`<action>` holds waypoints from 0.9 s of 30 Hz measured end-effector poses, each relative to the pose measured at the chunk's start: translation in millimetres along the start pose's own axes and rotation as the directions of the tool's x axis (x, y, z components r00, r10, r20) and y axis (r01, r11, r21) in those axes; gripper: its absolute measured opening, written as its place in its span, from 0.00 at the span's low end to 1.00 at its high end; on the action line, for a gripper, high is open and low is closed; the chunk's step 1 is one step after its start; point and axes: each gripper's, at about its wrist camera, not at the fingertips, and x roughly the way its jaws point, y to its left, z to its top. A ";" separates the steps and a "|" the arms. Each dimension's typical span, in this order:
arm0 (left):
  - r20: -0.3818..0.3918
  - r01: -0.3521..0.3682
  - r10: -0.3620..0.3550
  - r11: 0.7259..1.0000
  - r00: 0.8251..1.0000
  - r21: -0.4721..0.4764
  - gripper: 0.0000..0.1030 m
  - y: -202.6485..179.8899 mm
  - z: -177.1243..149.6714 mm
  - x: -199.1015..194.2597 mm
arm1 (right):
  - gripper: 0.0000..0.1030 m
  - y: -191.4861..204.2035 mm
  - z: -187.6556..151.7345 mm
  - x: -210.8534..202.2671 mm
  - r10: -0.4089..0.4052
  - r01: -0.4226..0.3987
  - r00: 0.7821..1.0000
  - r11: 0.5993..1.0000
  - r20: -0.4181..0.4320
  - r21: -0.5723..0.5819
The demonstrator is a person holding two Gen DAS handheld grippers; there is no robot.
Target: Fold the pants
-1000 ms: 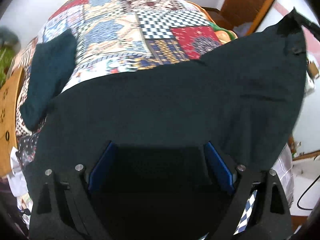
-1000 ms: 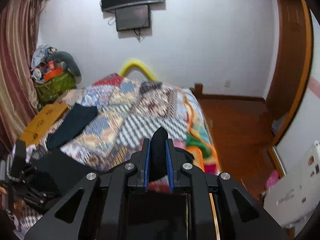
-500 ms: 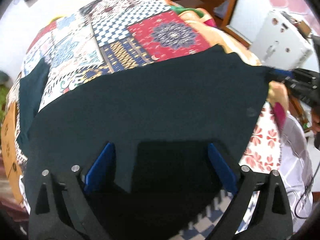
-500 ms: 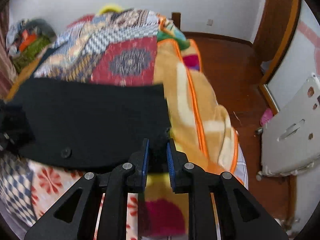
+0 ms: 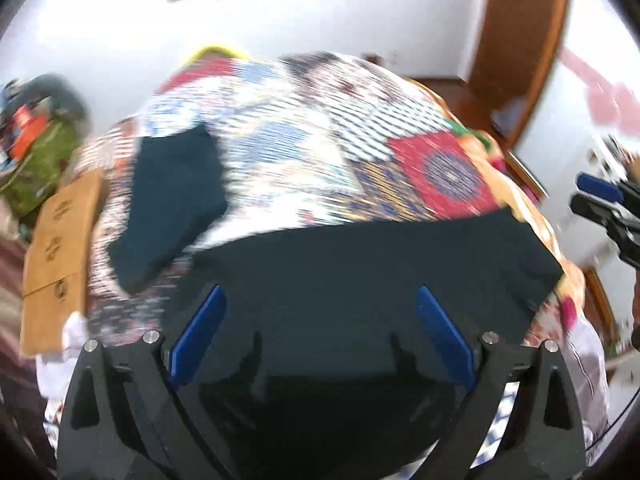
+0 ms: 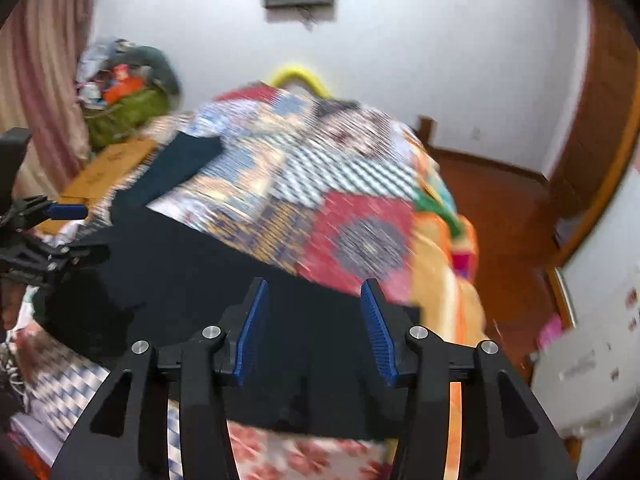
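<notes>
The black pants lie spread flat across the near end of the patchwork bed; they also show in the right wrist view. My left gripper is open and empty above the pants' near edge. My right gripper is open and empty above the pants' right end. Each gripper shows in the other's view: the right one at the right edge, the left one at the left edge. Both views are blurred by motion.
A folded dark teal garment lies on the patchwork quilt at the left. A cardboard box and a green bag stand left of the bed. A white appliance and wooden floor are on the right.
My right gripper has opened and let go of the pants, which now lie flat on the bed. Both grippers have lifted and tilted up toward the far wall.
</notes>
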 end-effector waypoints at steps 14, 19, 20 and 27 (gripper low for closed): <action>-0.150 -0.183 0.138 0.919 0.979 -0.350 0.97 248.7 -94.0 6.3 | 0.56 164.2 62.9 98.6 0.254 -0.265 0.964 0.942 -0.082 -0.208; -0.195 -0.117 0.033 0.891 0.980 -0.438 0.97 269.0 -125.6 36.1 | 0.55 205.6 68.2 148.8 0.278 -0.320 0.943 0.909 -0.184 -0.266; -0.206 -0.106 0.013 0.889 0.978 -0.446 0.97 269.0 -130.3 43.3 | 0.55 210.6 69.3 156.0 0.281 -0.329 0.939 0.904 -0.200 -0.274; -0.254 0.016 -0.139 0.901 0.957 -0.434 0.86 253.1 -152.7 78.6 | 0.55 243.3 76.3 219.8 0.306 -0.413 0.881 0.869 -0.360 -0.273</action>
